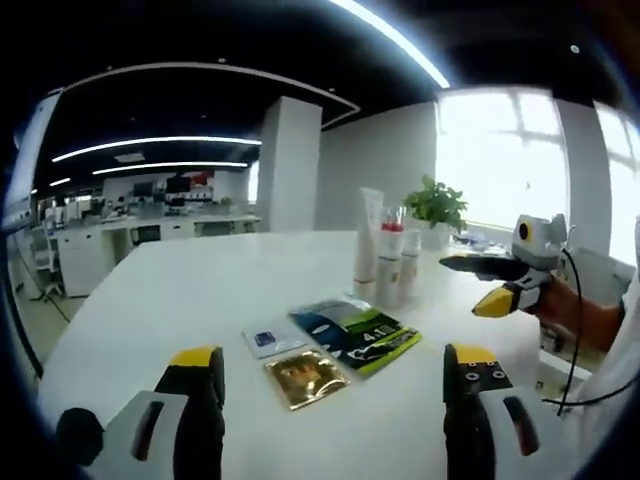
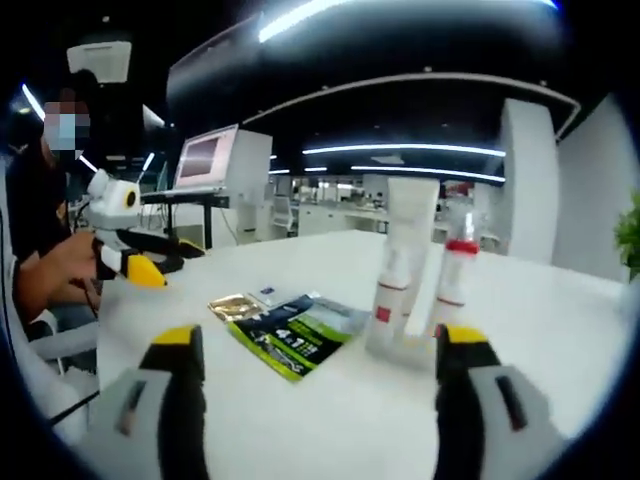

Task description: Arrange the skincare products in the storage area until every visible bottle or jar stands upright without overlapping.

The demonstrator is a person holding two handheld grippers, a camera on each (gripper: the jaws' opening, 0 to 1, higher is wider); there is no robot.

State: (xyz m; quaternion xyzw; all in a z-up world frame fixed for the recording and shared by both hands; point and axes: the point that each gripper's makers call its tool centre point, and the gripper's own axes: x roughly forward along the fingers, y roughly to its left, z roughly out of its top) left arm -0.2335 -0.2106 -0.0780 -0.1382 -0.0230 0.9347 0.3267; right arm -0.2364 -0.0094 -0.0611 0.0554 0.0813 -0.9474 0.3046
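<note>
On the white surface (image 1: 150, 290), left to right in the left gripper view: a small packet (image 1: 268, 341), a gold sachet (image 1: 305, 377) and a green sachet (image 1: 356, 334) lie flat; three tubes (image 1: 386, 252) already stand upright close together; little seems left. Left hand-held gripper (image 1: 335, 385) and right hand-held gripper (image 2: 320, 375) both gape, holding nothing.
</note>
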